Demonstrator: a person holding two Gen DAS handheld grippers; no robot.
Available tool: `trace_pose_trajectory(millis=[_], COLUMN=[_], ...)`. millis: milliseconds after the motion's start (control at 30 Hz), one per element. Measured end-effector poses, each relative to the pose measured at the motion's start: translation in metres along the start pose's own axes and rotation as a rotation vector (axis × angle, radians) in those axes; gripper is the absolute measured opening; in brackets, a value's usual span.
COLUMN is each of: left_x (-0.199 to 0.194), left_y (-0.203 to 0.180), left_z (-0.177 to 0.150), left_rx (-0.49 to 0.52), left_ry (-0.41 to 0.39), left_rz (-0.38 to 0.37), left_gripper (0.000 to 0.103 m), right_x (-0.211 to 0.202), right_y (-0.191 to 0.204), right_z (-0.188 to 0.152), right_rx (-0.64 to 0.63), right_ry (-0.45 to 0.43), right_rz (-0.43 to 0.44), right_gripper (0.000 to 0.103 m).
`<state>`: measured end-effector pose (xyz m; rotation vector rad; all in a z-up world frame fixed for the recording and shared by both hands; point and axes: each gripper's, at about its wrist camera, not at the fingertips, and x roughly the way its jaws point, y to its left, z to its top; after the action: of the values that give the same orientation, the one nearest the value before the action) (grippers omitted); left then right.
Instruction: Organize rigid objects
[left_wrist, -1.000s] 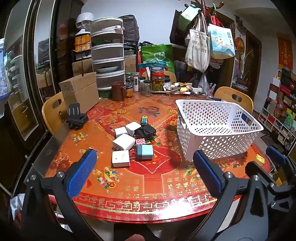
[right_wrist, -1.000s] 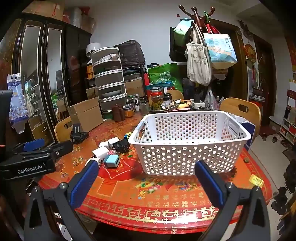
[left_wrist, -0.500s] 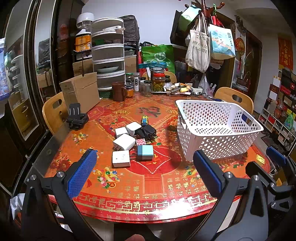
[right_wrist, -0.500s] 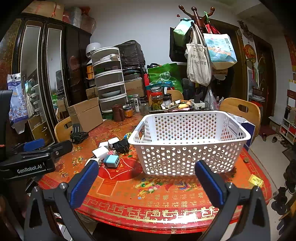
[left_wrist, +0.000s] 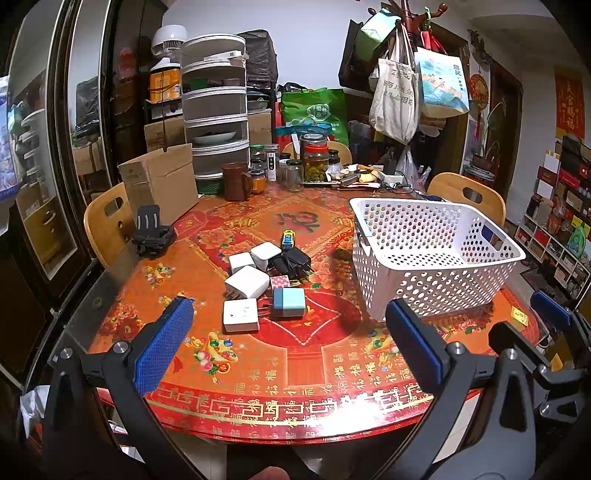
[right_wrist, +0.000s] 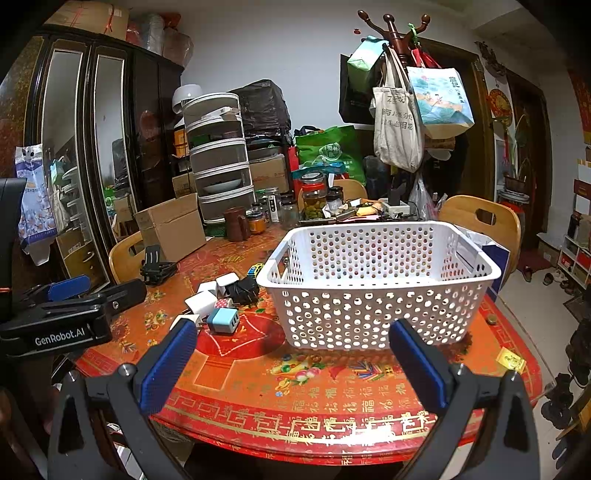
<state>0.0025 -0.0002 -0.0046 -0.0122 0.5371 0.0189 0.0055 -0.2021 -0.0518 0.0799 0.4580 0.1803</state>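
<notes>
Beside basket (left_wrist: 436, 254), teal charger (left_wrist: 289, 302) prongs-leftward.

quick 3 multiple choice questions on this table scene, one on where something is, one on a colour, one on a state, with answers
1. Where do the chargers lie relative to the basket?
A. inside it
B. on the table to its left
C. behind it

2. What colour is the basket?
A. white
B. green
C. black

3. How is the left gripper?
A. shut on a charger
B. shut on nothing
C. open, holding nothing

Answers:
1 B: the left wrist view shows them clustered on the red table, left of the basket.
2 A: its perforated walls are white.
3 C: its blue pads stand wide apart with nothing between.
</notes>
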Motion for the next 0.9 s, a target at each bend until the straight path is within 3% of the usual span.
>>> trace_pose_trajectory(millis=[900], left_x=[-0.0014], left_y=[-0.0014], left_z=[-0.0015], left_rx=[-0.001], left_ry=[0.000], left_rz=[-0.003], left_gripper=[0.103], right_x=[0.0011], right_y=[0.0003], right_z=[-0.0003], right_rx=[-0.002], right_ry=[0.000], right_rz=[0.000], right_gripper=[0.103])
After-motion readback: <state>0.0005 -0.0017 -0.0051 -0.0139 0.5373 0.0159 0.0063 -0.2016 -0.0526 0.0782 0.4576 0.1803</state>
